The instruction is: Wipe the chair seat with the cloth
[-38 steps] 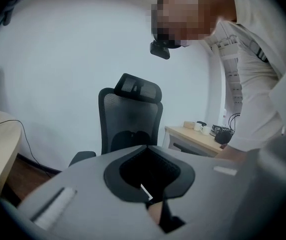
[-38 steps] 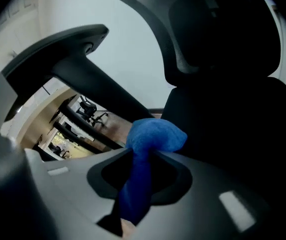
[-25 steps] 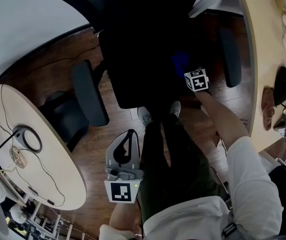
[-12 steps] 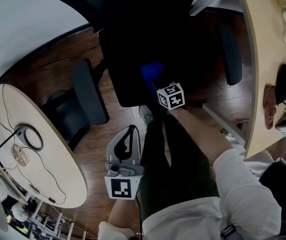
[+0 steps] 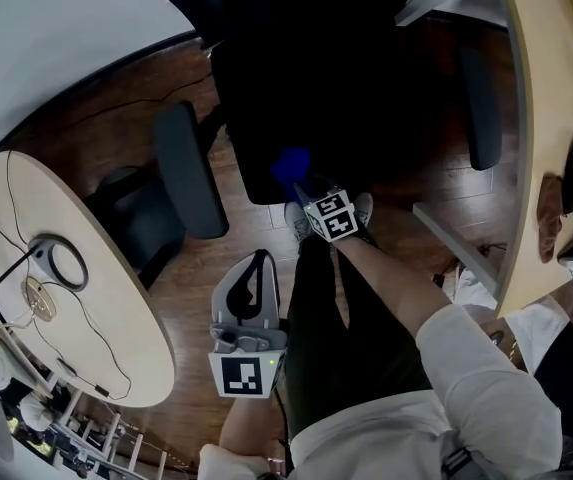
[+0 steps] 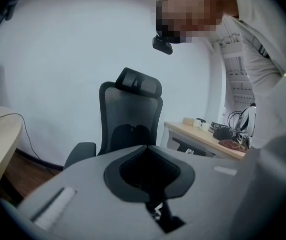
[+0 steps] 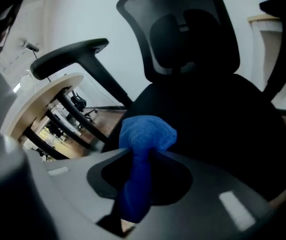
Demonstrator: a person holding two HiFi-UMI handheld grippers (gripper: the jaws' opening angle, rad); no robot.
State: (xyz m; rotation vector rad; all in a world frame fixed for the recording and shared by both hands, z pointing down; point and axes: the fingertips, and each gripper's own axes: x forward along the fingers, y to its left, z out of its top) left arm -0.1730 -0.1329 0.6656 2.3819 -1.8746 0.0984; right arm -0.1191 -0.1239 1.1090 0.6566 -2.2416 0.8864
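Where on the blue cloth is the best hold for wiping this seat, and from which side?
By its gathered tail, as the right gripper has it: the blue cloth narrows to a strand between the jaws, its bunched wad sticks out past the tips, free to rub. Approach over the front edge of the chair seat, facing the backrest.

Office: black mesh desk chair (image 6: 130,119), pale curved desks (image 5: 116,343), wood floor (image 5: 188,280).

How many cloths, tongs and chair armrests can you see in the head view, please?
Blue cloth: 1
Tongs: 2, the left tongs and the right tongs
Chair armrests: 2
Total: 5
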